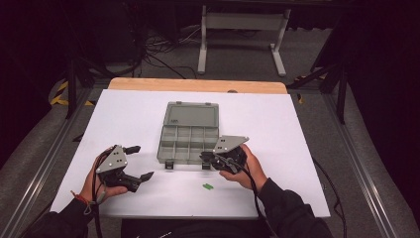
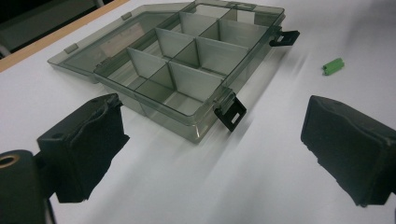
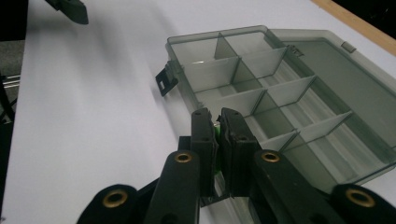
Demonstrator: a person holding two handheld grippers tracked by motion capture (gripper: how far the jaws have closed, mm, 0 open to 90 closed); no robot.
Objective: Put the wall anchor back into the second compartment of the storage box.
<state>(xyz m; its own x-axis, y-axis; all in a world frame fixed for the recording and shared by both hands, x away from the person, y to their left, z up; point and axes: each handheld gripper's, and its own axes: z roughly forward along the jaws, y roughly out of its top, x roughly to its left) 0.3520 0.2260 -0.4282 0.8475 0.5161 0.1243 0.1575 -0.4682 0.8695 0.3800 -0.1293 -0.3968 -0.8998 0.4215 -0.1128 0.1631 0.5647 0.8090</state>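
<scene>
White table, small green piece [image 3: 217, 132]

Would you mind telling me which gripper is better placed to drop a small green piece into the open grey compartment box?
The right gripper. It is shut on a small green piece at the open grey plastic compartment box's near edge. The left gripper stands open, holding nothing, left of the box.
</scene>
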